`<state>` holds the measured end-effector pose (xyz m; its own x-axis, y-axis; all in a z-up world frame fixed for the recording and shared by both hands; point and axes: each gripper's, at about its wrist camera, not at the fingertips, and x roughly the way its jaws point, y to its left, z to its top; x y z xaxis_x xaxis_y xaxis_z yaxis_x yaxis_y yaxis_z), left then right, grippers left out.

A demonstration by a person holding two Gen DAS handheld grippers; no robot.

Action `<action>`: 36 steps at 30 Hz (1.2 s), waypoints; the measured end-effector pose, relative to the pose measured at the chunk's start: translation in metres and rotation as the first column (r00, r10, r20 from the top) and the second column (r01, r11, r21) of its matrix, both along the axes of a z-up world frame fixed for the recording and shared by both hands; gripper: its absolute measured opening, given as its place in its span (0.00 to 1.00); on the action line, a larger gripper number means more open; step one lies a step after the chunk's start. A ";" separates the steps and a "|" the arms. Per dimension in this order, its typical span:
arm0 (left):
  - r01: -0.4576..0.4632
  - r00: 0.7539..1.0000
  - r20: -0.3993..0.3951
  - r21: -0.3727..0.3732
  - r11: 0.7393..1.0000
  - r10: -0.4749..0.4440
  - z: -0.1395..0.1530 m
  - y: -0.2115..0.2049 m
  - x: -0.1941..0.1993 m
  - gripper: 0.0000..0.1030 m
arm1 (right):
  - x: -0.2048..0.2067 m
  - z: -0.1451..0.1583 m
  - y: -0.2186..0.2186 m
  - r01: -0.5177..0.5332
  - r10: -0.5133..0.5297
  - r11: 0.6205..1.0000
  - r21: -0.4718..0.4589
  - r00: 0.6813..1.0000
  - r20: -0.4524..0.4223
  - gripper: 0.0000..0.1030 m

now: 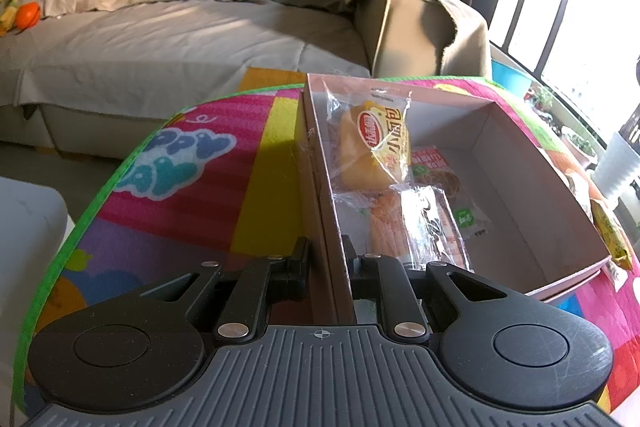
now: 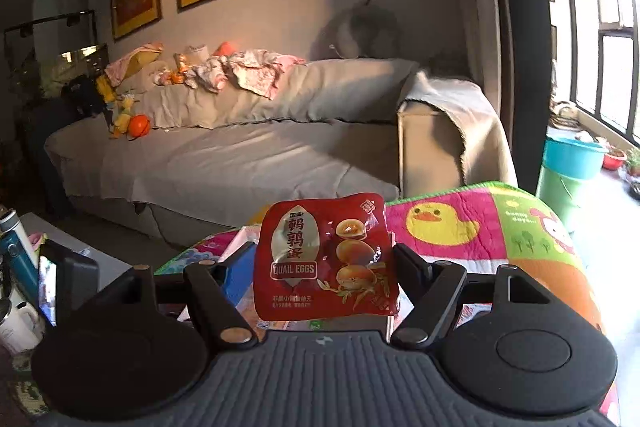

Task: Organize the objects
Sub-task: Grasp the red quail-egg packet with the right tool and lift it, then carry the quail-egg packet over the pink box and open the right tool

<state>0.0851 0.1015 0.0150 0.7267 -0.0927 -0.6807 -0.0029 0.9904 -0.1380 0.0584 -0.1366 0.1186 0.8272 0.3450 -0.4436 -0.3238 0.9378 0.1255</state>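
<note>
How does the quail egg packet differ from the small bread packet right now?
The quail egg packet is opaque red and stands upright between the right gripper's fingers; the bread packet is clear, showing a yellow bun, and lies in the cardboard box. Both are sealed snacks.

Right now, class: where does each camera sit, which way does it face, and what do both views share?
Left wrist: on the left hand-held gripper, looking along its fingers, clamped on the cardboard box wall.
Right wrist: on the right hand-held gripper, facing the quail egg packet it holds.
Shared: the sofa and colourful mat.
</note>
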 end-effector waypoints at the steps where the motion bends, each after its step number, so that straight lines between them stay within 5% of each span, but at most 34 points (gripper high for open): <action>1: 0.003 1.000 0.000 0.002 1.000 -0.003 0.000 0.000 0.000 0.17 | 0.000 -0.003 -0.002 0.004 -0.004 1.000 0.006 1.000 -0.005 0.71; 11: 0.000 1.000 -0.008 0.018 1.000 0.000 -0.001 -0.001 0.001 0.16 | 0.011 -0.028 -0.015 0.019 -0.017 0.999 0.038 0.999 -0.051 0.80; 17: -0.004 1.000 -0.006 0.021 1.000 0.004 -0.001 0.000 0.001 0.15 | -0.014 -0.025 -0.073 0.165 -0.165 0.986 0.005 0.986 -0.006 0.86; 24: -0.018 1.000 -0.007 0.022 1.000 0.018 -0.001 0.000 0.001 0.15 | -0.026 -0.076 -0.121 0.325 -0.338 0.940 -0.106 0.930 -0.141 0.86; 36: -0.014 1.000 -0.007 0.018 1.000 0.014 0.000 -0.001 -0.001 0.15 | -0.012 -0.111 -0.083 0.281 -0.309 0.947 -0.154 0.928 -0.208 0.87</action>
